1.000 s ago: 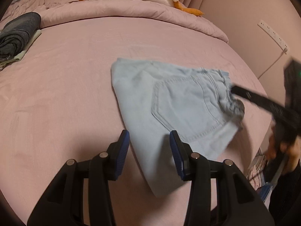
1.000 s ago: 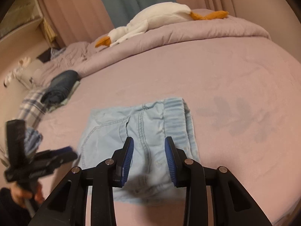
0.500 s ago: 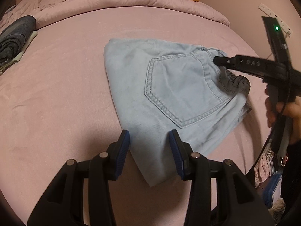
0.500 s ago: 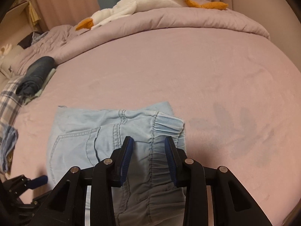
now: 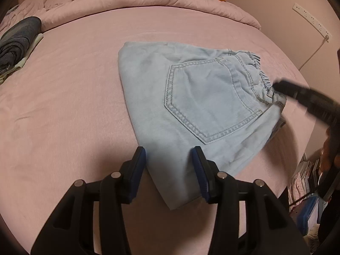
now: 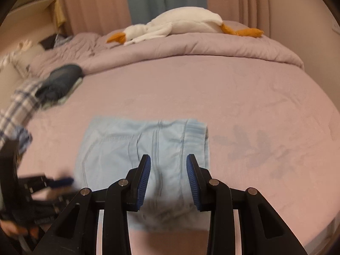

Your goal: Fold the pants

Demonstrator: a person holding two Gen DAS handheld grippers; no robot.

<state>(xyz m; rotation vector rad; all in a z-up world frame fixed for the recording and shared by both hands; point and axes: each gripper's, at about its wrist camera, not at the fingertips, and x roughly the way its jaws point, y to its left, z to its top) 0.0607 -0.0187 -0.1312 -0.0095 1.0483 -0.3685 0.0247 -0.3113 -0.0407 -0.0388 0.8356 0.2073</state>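
Light blue denim pants [image 5: 191,110] lie folded into a compact shape on the pink bed, back pocket up, elastic waistband to the right. My left gripper [image 5: 170,161] is open, its fingers either side of the fold's near corner, holding nothing. In the right wrist view the pants [image 6: 144,155] lie flat, and my right gripper [image 6: 169,170] is open above the waistband end, empty. The right gripper also shows blurred at the right of the left wrist view [image 5: 306,97], beside the waistband.
A folded dark garment [image 5: 17,40] lies at the bed's left. A rolled pink duvet [image 5: 148,2] with a white goose plush [image 6: 174,25] lies at the far end. The bed edge runs at the right, with a power strip [image 5: 310,21] on the wall.
The right gripper has drawn back off the waistband and lifted away from the pants. The left gripper stayed open near the fold's corner.
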